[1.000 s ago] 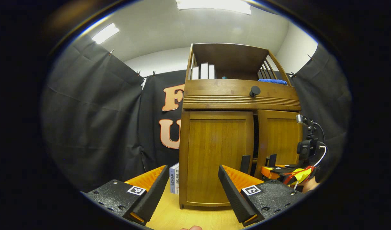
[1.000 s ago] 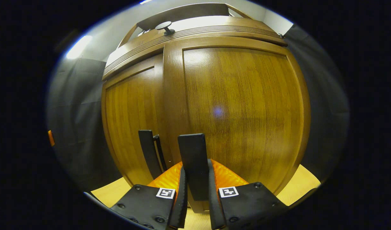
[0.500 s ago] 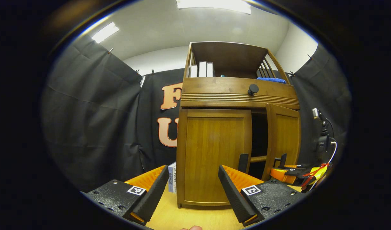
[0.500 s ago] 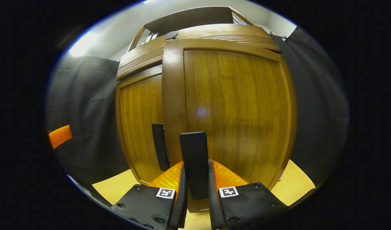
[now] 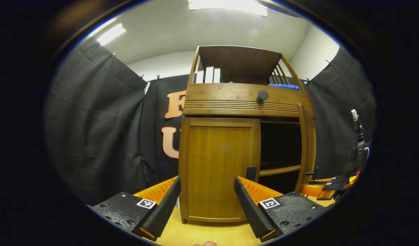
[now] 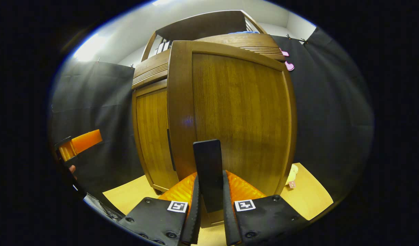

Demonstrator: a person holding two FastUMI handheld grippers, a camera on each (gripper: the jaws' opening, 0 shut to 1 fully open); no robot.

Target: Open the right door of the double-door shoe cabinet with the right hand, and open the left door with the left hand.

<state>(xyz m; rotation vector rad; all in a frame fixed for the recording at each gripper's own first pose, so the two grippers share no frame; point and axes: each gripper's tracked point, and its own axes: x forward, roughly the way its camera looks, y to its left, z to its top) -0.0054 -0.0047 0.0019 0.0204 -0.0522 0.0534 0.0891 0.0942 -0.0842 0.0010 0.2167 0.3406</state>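
right gripper (image 6: 211, 218): we see it clamped on right door handle (image 6: 208, 171)
left gripper (image 5: 207, 205): jaws wide, empty, left door (image 5: 218, 167) ahead, closed
cabinet (image 5: 243, 102): right door (image 5: 306, 143) swung out; inside dark, contents unreadable

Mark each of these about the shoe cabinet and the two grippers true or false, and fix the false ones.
1. The right door stands swung open. True.
2. The left door is open too. False: it sits shut in its frame.
3. The right gripper is shut on the right door's handle. True.
4. The left gripper grips the left door's handle. False: its fingers are spread, short of the cabinet.
5. Books stand on the top shelf. True.
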